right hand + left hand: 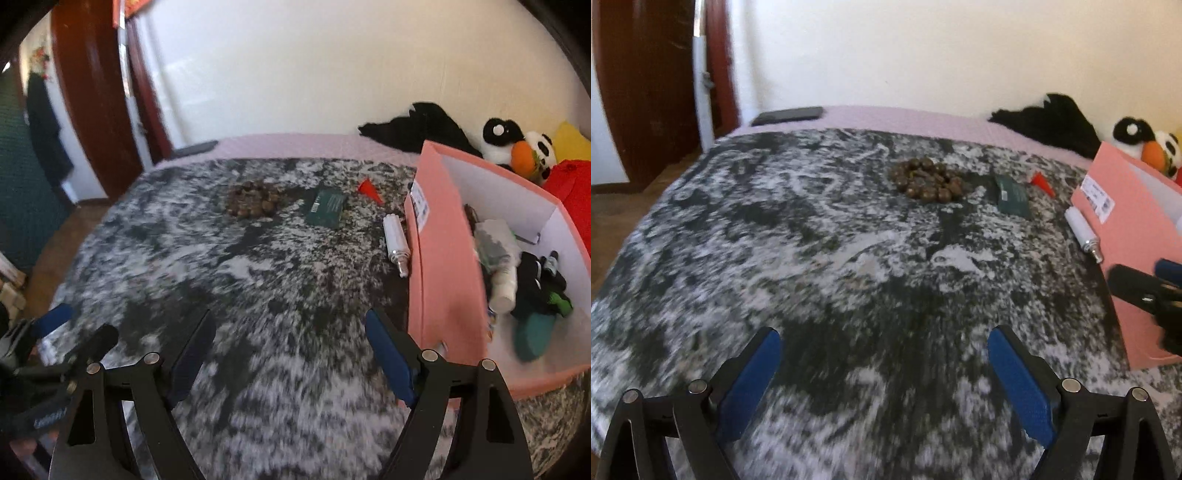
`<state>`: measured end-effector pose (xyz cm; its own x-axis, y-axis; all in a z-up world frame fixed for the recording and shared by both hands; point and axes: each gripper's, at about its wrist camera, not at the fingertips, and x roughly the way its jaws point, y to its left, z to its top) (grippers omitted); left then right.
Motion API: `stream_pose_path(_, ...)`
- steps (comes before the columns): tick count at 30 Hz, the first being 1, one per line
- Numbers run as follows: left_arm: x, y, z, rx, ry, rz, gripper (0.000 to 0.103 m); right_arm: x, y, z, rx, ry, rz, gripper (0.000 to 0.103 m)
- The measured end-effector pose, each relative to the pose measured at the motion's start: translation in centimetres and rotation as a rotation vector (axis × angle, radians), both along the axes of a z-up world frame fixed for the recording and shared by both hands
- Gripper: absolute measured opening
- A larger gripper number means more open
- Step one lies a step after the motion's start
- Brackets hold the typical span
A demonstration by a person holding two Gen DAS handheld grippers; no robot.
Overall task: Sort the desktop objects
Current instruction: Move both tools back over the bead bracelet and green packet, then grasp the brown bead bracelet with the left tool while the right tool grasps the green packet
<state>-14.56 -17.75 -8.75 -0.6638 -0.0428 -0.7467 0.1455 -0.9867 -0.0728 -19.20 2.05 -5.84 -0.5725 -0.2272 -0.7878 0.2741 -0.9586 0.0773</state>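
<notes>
**Both grippers wide open and empty above the mottled blanket; loose items wait left of the pink box**

The pink box (443,258) serves as landmark. Farthest left of it, at the far edge of the pink sheet (905,118), lies a dark phone (788,115). On the black-and-white blanket (812,240), well left of the box, sits a heap of brown beads (929,179). Nearer the box lies a dark green packet (1012,194), then a small red cone (1042,183). A white tube (397,240) lies just beside the box's left wall, along it. Inside the box are a white bottle (504,288), dark cloth and other small things, too jumbled to name. Behind the box sit plush toys (517,147).

The left gripper (884,365) hovers over the blanket well left of the box, its jaws spread wide, nothing between them. The right gripper (291,350) is also spread wide and empty, its right finger (391,362) close to the box's near corner.
</notes>
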Motion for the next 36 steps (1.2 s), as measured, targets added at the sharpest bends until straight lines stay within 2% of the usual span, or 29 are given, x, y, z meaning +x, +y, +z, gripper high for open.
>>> stream_pose_path(4,-4.7,0.9,-2.4,-0.011,-0.056,-0.058,0.094,-4.8,-1.4,-2.6,0.033,-0.060,-0.046,0.086)
stream_pose_path(8,-9.4,2.0,-4.5,-0.006,-0.097,-0.104,0.094,-9.8,-0.9,-4.8,-0.004,-0.133,-0.132,0.086)
stream_pose_path(15,-19.3,3.6,-7.5,0.029,-0.142,-0.142,0.094,-17.1,0.5,-7.4,-0.068,-0.191,-0.242,0.086)
stream_pose_path(18,-23.0,3.6,-8.2,0.029,-0.126,-0.134,0.094,-19.8,0.6,-8.7,-0.091,-0.210,-0.271,0.086)
stream_pose_path(21,-26.3,2.9,-8.7,-0.008,-0.107,-0.109,0.096,-22.1,0.5,-9.9,-0.109,-0.220,-0.292,0.087)
stream_pose_path(23,-28.1,2.2,-8.9,-0.032,-0.090,-0.096,0.100,-23.3,0.1,-10.1,-0.107,-0.204,-0.302,0.093)
stream_pose_path(25,-29.1,1.3,-8.9,-0.026,-0.086,-0.086,0.099,-24.3,-0.4,-10.2,-0.107,-0.190,-0.305,0.093)
stream_pose_path(26,-29.3,0.8,-8.8,-0.030,-0.079,-0.073,0.095,-24.8,-0.8,-10.2,-0.107,-0.188,-0.302,0.094)
stream_pose_path(28,-29.2,-0.2,-8.5,-0.042,-0.064,-0.043,0.065,-25.6,-2.1,-10.5,-0.056,-0.180,-0.286,0.095)
stream_pose_path(29,-29.0,-0.7,-8.4,-0.040,-0.056,-0.031,0.060,-25.9,-2.9,-10.7,-0.014,-0.175,-0.275,0.096)
stream_pose_path(31,-28.2,-1.5,-8.2,-0.031,-0.048,-0.025,0.041,-26.2,-4.3,-11.1,0.068,-0.152,-0.249,0.097)
stream_pose_path(32,-27.8,-1.8,-8.0,-0.031,-0.045,-0.023,0.038,-25.9,-4.9,-11.3,0.097,-0.124,-0.236,0.093)
stream_pose_path(33,-27.1,-2.1,-7.9,-0.030,-0.042,-0.022,0.037,-25.5,-5.2,-11.2,0.103,-0.094,-0.218,0.088)
stream_pose_path(35,-25.2,-2.3,-7.4,-0.029,-0.032,-0.022,0.035,-24.6,-5.9,-10.9,0.114,-0.041,-0.183,0.048)
stream_pose_path(36,-24.1,-2.4,-7.0,-0.029,-0.025,-0.021,0.024,-24.1,-6.0,-10.6,0.112,-0.040,-0.171,0.048)
